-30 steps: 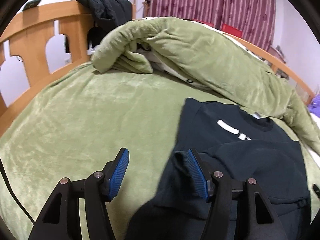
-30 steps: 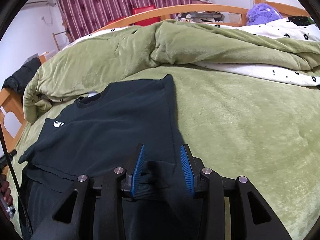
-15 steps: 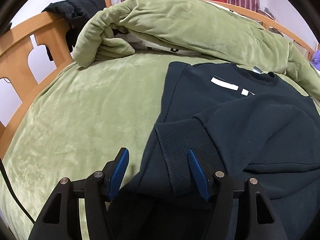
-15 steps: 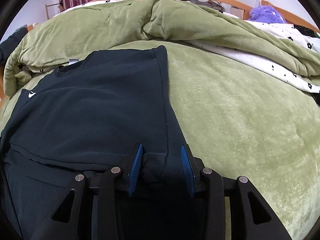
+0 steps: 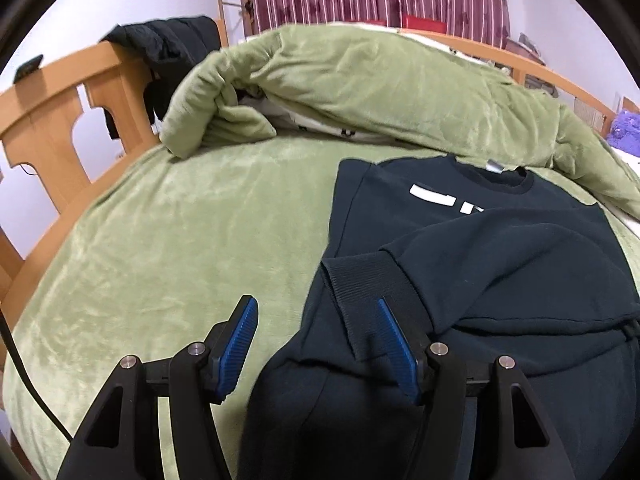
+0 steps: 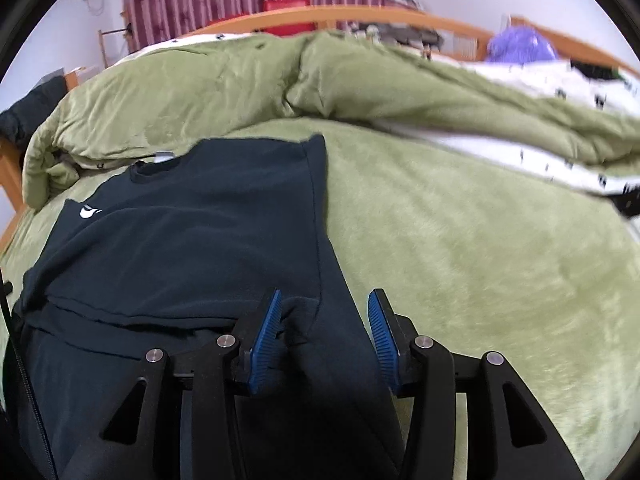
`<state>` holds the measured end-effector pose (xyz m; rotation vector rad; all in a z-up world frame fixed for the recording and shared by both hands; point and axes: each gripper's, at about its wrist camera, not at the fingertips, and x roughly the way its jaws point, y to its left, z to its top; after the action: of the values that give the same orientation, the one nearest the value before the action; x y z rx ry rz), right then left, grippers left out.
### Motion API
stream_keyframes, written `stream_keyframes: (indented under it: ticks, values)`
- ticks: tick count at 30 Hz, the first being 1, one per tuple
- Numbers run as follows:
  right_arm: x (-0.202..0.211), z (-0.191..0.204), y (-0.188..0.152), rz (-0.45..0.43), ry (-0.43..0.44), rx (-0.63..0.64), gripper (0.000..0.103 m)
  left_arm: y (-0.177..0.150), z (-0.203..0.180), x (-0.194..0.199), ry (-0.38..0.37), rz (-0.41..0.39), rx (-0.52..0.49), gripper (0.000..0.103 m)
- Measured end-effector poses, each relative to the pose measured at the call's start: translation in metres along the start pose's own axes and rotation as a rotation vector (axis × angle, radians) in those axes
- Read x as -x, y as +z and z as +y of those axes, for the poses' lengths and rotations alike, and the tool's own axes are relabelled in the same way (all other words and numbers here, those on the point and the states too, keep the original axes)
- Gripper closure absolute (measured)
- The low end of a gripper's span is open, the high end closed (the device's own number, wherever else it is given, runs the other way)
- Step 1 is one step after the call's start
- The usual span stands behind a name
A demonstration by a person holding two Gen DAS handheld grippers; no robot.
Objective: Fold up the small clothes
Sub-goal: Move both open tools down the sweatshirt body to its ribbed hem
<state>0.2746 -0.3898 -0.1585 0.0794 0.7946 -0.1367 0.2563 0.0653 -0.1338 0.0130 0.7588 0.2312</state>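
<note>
A dark navy sweatshirt [image 5: 500, 260] with a white chest logo [image 5: 430, 196] lies flat on the green bed cover, one sleeve folded across its front. The sleeve's ribbed cuff [image 5: 372, 280] rests just ahead of my left gripper [image 5: 316, 324]. That gripper is open over the shirt's left edge, with cloth lying loose between the jaws and the left pad over bare cover. My right gripper [image 6: 324, 316] straddles the right side edge of the sweatshirt [image 6: 200, 232]. Its jaws are opening, and a fold of cloth lies between them against the left pad.
A bunched green duvet [image 5: 380, 88] with a white patterned underside lies behind the shirt. A wooden bed frame [image 5: 60, 100] with a black jacket [image 5: 168, 44] over it stands at the left. A purple plush [image 6: 520, 44] sits far back right. A black cable [image 5: 24, 380] hangs at the left.
The right jaws have widened off the pinched side fold. The left gripper has shifted sideways, so the cuff and hem now lie toward its right finger.
</note>
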Motion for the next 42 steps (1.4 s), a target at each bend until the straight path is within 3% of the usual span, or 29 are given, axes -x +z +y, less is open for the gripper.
stream_keyframes:
  ticks: [9,17,21,28,32,42]
  values:
    - [0.053,0.021,0.0,-0.05,0.008,-0.025,0.059,-0.022,0.015,0.049,-0.043,-0.024,-0.008,0.043]
    - [0.102,0.025,-0.034,-0.055,0.099,-0.058,0.059,-0.044,0.026,0.096,-0.143,-0.03,0.013,0.044]
    - [0.121,0.026,-0.057,-0.058,0.095,-0.036,0.059,-0.056,0.033,0.117,-0.185,-0.034,0.021,0.044]
    - [0.145,0.0,-0.105,0.007,0.048,-0.054,0.062,-0.09,0.048,0.14,-0.206,-0.028,0.043,0.047]
    - [0.162,-0.015,-0.12,0.002,0.039,-0.077,0.063,-0.112,0.057,0.15,-0.213,-0.008,0.045,0.047]
    - [0.179,-0.046,-0.162,0.022,0.064,-0.062,0.073,-0.17,0.076,0.152,-0.233,0.055,0.08,0.047]
